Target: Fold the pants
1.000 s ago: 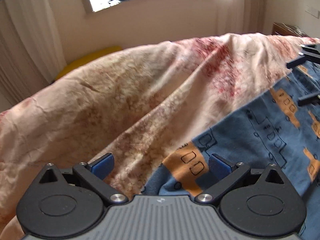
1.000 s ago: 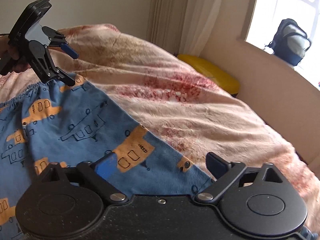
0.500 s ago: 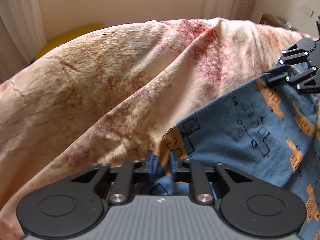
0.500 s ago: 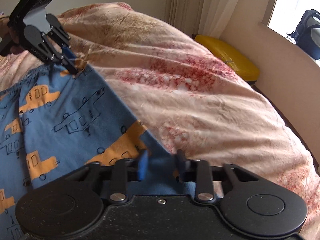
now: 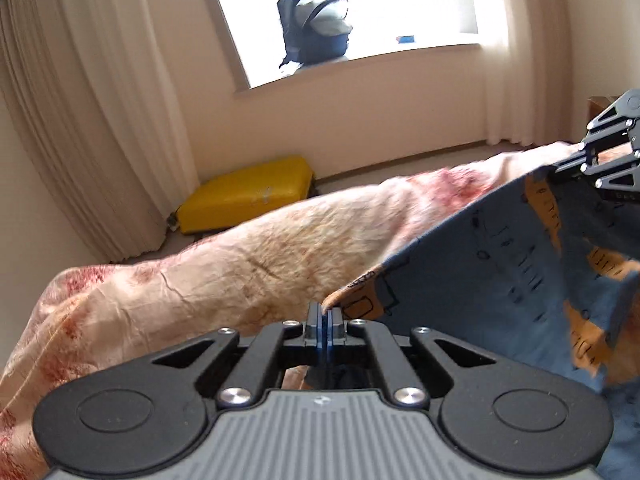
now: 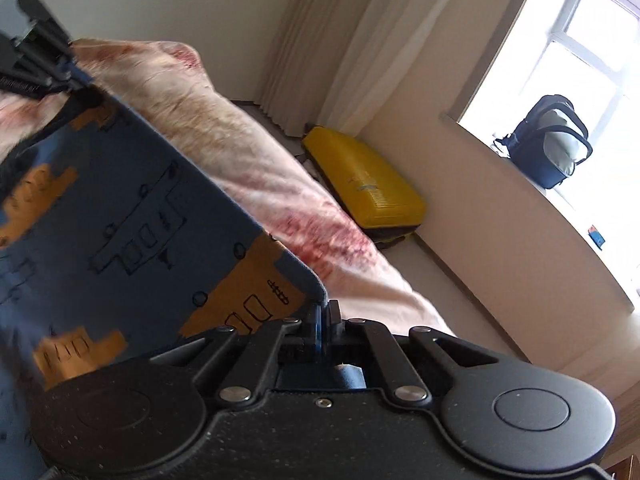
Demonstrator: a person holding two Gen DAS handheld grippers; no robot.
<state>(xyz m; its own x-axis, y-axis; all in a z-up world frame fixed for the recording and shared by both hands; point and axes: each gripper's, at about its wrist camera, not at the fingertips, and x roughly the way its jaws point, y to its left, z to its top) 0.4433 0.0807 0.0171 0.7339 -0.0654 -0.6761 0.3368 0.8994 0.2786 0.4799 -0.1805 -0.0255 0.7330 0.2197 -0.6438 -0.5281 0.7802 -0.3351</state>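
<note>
The pants (image 5: pixel 500 264) are blue with orange vehicle prints and hang stretched above the bed. My left gripper (image 5: pixel 325 314) is shut on one corner of their edge, which pokes out just past the blue pads. My right gripper (image 6: pixel 323 308) is shut on the other corner of the same edge of the pants (image 6: pixel 132 224). The cloth runs taut between the two. In the left wrist view the right gripper (image 5: pixel 560 170) shows at the far right, gripping the fabric. The right wrist view has the left gripper (image 6: pixel 78 76) at the top left, likewise on the cloth.
Below the pants lies a bed with a beige and red patterned cover (image 5: pixel 240 264). A yellow suitcase (image 6: pixel 364 184) lies on the floor by the wall. A dark backpack (image 5: pixel 314 28) sits on the window sill. Cream curtains (image 5: pixel 92 100) hang beside the window.
Both grippers went from open to shut on the edge of the pants. Both have since risen and tilted up, lifting the cloth off the bed.
</note>
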